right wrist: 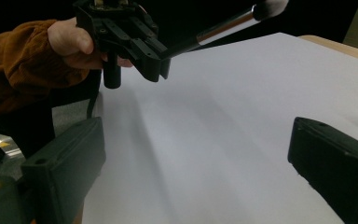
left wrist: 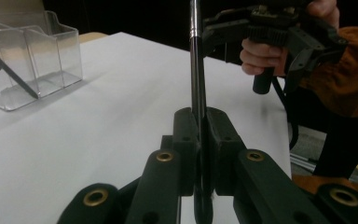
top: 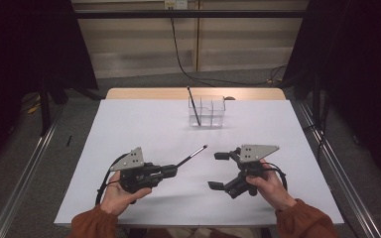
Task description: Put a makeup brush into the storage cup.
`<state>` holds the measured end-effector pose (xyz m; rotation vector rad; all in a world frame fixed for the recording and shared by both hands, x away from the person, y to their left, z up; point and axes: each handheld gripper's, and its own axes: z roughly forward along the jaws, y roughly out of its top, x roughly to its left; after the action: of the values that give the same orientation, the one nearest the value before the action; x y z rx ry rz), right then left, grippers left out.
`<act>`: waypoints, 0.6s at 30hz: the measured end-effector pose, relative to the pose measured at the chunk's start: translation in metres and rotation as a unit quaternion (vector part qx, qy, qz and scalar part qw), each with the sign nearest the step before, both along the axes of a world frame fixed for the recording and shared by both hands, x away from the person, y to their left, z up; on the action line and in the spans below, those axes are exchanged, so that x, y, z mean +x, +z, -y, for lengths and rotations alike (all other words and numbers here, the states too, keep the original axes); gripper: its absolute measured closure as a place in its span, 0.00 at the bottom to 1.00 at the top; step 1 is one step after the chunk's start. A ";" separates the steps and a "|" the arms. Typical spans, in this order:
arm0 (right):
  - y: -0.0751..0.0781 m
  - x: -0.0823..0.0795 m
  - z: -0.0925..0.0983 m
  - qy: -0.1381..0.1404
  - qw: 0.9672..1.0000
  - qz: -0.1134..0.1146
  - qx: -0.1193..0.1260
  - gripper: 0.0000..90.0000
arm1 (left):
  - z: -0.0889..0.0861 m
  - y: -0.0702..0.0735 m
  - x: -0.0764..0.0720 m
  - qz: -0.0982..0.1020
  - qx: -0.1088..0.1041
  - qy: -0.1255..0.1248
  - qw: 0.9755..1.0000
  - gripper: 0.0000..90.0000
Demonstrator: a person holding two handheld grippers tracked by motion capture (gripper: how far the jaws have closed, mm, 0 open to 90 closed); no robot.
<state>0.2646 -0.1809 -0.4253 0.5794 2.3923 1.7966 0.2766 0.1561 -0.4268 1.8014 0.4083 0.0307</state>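
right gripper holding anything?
No: the right gripper has its jaws spread wide with nothing between them; the brush sits in the left gripper.

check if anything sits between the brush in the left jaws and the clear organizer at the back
Nothing visible does. The brush is clamped in the left gripper, and only bare white table lies between it and the organizer.

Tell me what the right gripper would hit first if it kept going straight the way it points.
The right gripper, jaws wide open, points across the table toward the left gripper. First in its line is probably the makeup brush held there, or that gripper itself; depth is hard to judge, so it might pass just under the brush.
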 end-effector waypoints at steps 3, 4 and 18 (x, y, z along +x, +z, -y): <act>0.002 0.000 -0.001 0.007 1.000 -0.001 0.010 0.05 | 0.002 0.000 0.000 -0.002 0.000 -0.001 1.000 0.93; 0.002 -0.001 -0.001 0.015 1.000 -0.001 0.016 0.05 | 0.003 -0.001 -0.001 -0.003 -0.001 -0.002 1.000 0.92; 0.005 0.001 -0.002 0.012 0.999 -0.007 0.037 0.12 | 0.010 0.000 -0.004 0.011 -0.003 -0.012 1.000 0.93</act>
<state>0.2652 -0.1785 -0.4205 0.5759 2.3604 1.9034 0.2723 0.1461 -0.4266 1.7981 0.3705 0.0309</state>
